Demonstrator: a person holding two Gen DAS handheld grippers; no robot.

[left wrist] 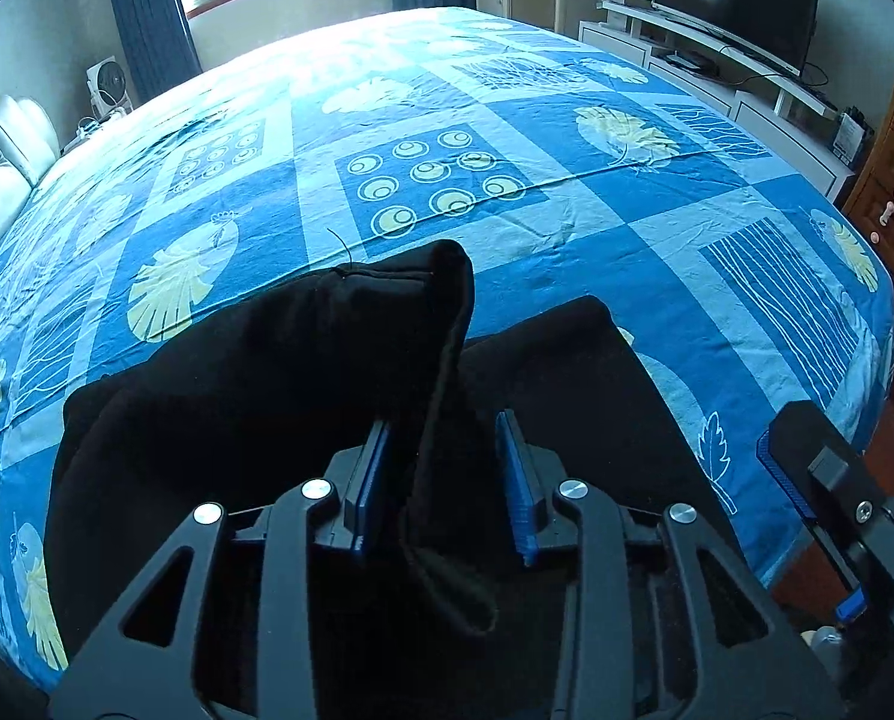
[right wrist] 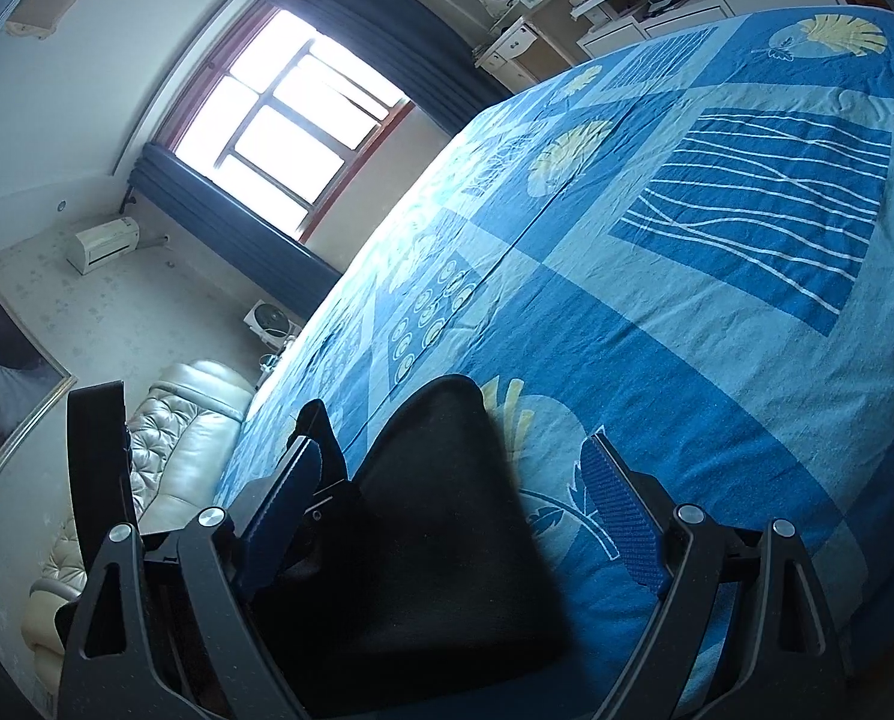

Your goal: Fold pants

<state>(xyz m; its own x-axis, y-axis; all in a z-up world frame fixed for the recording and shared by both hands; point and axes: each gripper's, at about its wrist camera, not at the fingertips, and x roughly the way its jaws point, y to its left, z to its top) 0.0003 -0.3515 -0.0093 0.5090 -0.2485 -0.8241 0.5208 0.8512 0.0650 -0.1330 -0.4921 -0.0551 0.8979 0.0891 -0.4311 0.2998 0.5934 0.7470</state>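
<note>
Black pants (left wrist: pixel 255 372) lie bunched on the near part of the bed (left wrist: pixel 567 240), partly folded, with one upright fold of cloth rising at centre. The left gripper (left wrist: pixel 444 480) points steeply down, jaws partly apart; the fold stands between its pads against the left one, the right pad clear, so it is no firm grip. The step appears to be release after a fold. Next: withdraw cleanly, then regrasp. At right, the right gripper (right wrist: pixel 447 516) hovers wide, shallow-angled, holding nothing.
</note>
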